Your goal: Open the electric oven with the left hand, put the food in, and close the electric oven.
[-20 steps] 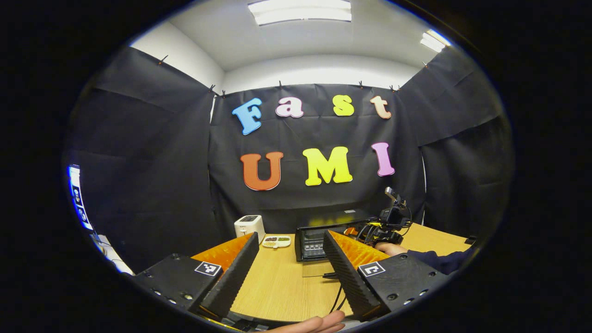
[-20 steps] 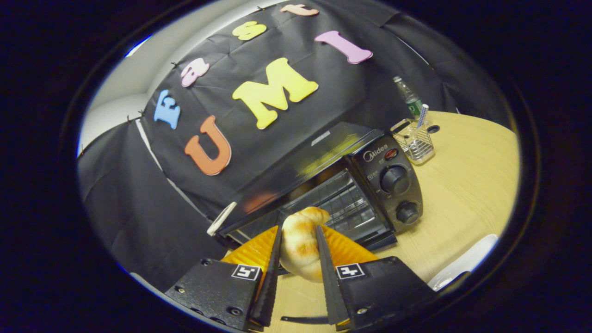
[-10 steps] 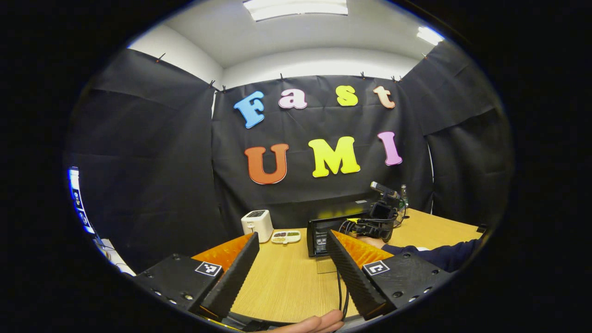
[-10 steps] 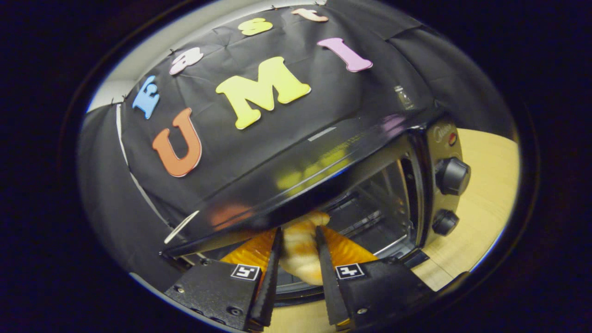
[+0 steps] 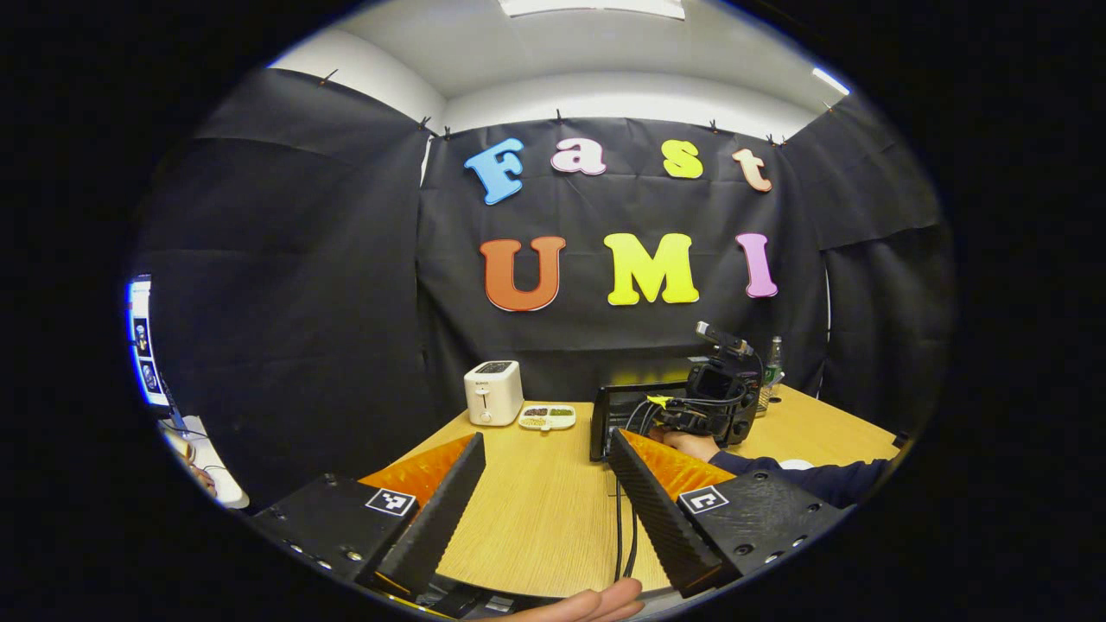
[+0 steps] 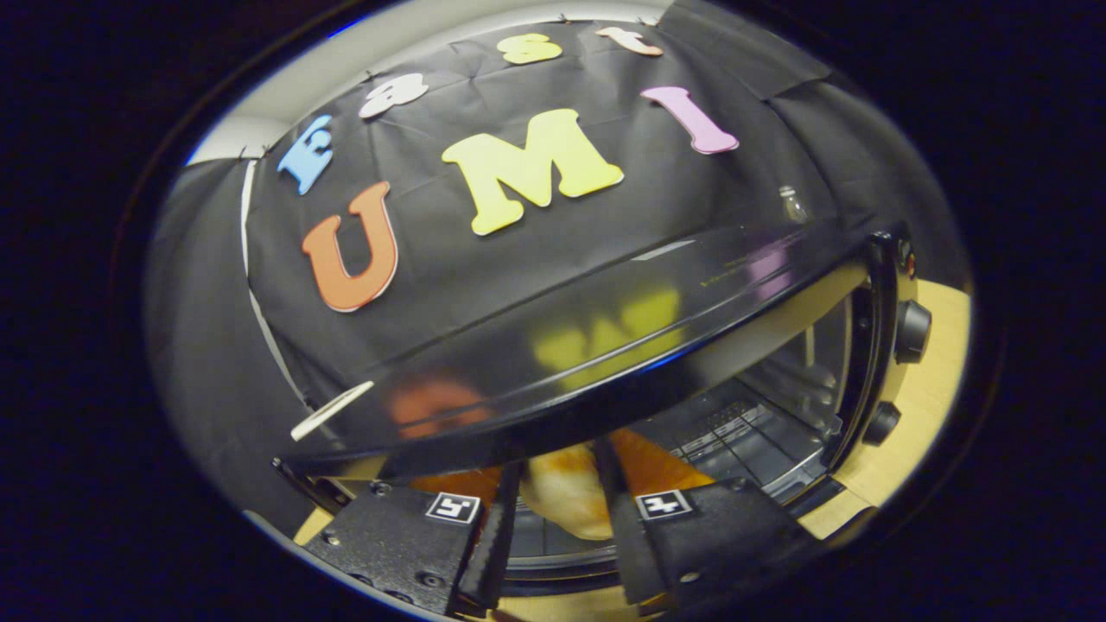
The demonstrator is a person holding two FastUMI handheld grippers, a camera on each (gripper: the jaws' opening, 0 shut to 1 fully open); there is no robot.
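In the right gripper view the black electric oven (image 6: 605, 345) looms close with its door open and its wire rack (image 6: 734, 432) visible inside. My right gripper (image 6: 557, 471) is shut on a golden bread roll (image 6: 566, 488), whose front end reaches into the oven's mouth under the top edge. In the left gripper view my left gripper (image 5: 544, 449) is open and holds nothing, well back over the wooden table (image 5: 536, 510). Far off there stands the oven (image 5: 618, 415), with the right gripper (image 5: 713, 402) and its hand in front of it.
A white toaster (image 5: 492, 391) and a small white dish of food (image 5: 546, 417) sit at the table's back left. A bottle (image 5: 772, 363) stands behind the oven. Cables (image 5: 622, 536) run across the table. The oven's two knobs (image 6: 912, 328) are on its right side.
My right gripper has moved forward, carrying the roll from outside the oven into its opening. My left gripper has drawn back and shifted left, staying open.
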